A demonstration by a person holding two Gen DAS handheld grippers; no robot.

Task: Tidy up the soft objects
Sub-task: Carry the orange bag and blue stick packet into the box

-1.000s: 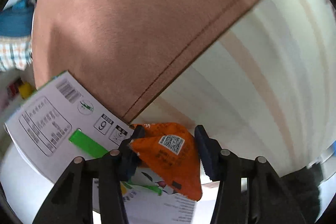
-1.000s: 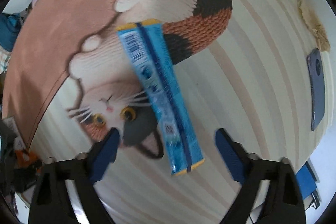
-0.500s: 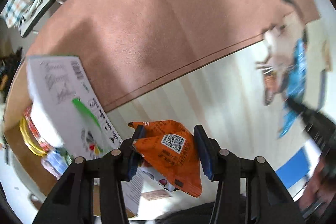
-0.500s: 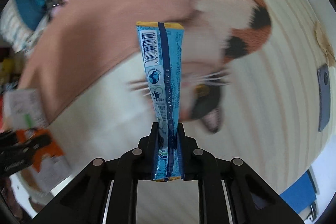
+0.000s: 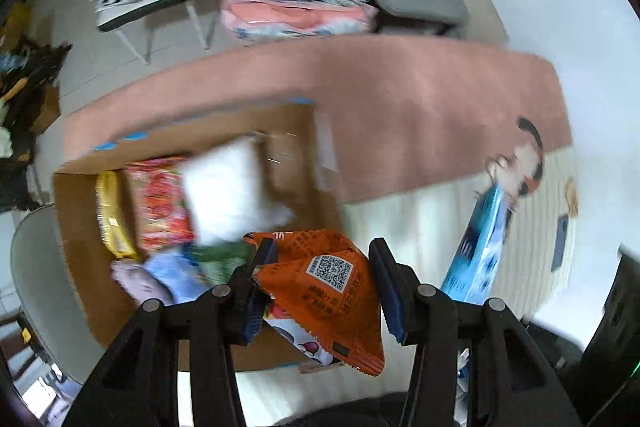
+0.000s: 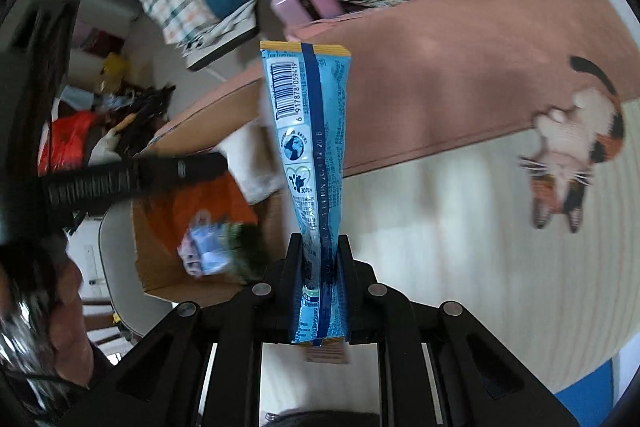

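I hold an orange packet loosely in my left gripper above the box; my right gripper clamps a blue pouch. The packet could slip early.

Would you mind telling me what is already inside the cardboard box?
In the cardboard box lie a yellow packet, a red packet, a white pillow-like pack and blurred blue and green items. The orange packet in the left gripper covers the box's near corner.
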